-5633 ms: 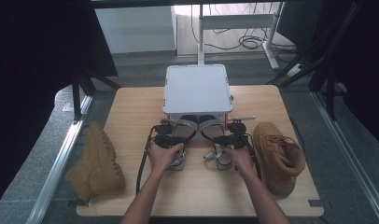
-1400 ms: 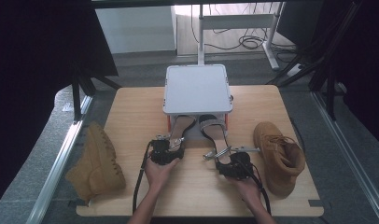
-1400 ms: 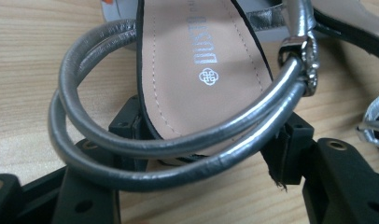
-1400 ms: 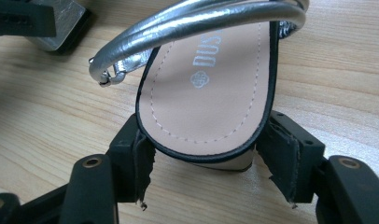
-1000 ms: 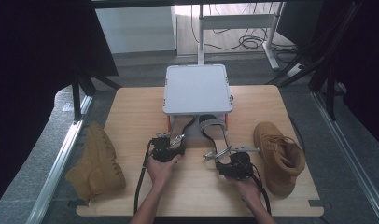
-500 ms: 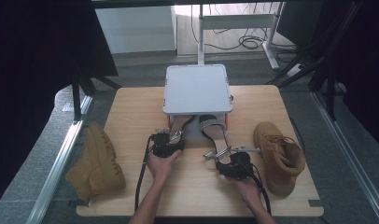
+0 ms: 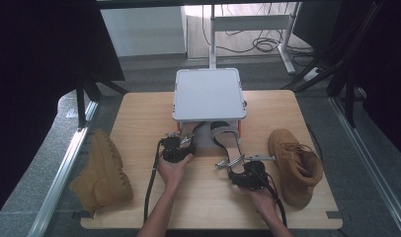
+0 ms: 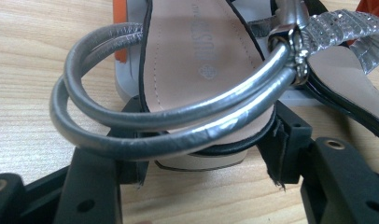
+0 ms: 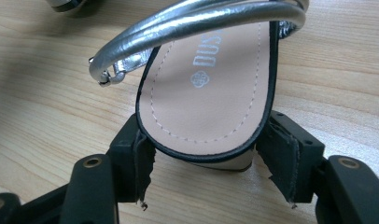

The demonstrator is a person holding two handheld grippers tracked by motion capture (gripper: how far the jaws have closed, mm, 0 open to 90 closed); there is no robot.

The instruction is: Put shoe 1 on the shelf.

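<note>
A pair of silver strappy sandals lies on the wooden table (image 7: 139,113), toes tucked under a white box (image 7: 208,94). My left gripper (image 7: 176,148) is shut on the heel of the left sandal (image 7: 188,134). In the left gripper view its pads press both sides of that heel (image 8: 197,56), under the looped silver ankle strap (image 8: 178,123). Closer to the person, my right gripper (image 7: 240,170) is shut on the heel of the right sandal (image 7: 228,140). In the right gripper view the tan insole (image 9: 211,93) sits between the black pads (image 9: 141,158).
A tan boot (image 7: 102,173) lies at the table's left edge and its mate (image 7: 295,165) stands at the right, close to my right hand. The box has orange corners (image 8: 122,51) and sits at the far middle. A desk frame and cables lie beyond the table.
My left gripper has shifted a little away from the person, pushing the left sandal toward the box. The right gripper and its sandal have stayed where they were.
</note>
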